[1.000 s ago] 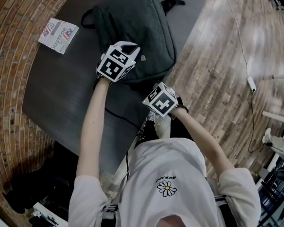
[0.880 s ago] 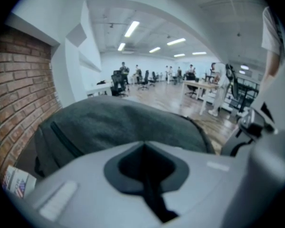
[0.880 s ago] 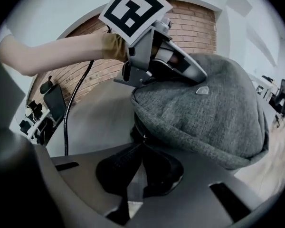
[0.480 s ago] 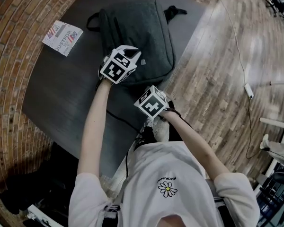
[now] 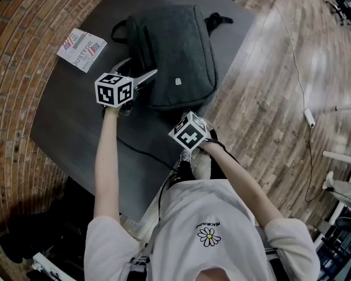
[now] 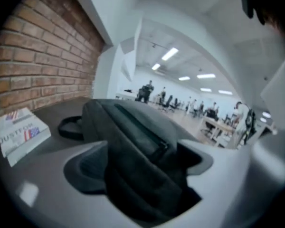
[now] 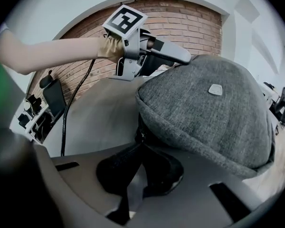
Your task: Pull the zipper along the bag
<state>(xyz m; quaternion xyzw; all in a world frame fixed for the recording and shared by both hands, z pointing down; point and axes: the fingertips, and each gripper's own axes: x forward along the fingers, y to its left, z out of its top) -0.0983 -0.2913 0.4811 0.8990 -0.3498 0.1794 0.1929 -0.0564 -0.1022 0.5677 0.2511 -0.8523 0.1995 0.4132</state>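
A dark grey fabric bag lies on the dark table. Its zipper runs along the top, and the pull shows in the left gripper view. My left gripper sits at the bag's left near edge. Its jaws are opening wide, the bag's end lies between them, and the pads do not press on it. My right gripper is at the bag's near corner, shut on a black strap of the bag. In the head view its jaws are hidden under the marker cube.
A printed booklet lies left of the bag. A black cable crosses the table's near part. The bag's carry loop and a strap end lie at its far side. The table's right edge drops to wood floor.
My left gripper has slid left off the bag's top to its left edge, and its jaws have spread apart. The right gripper has shifted slightly left and stays shut.
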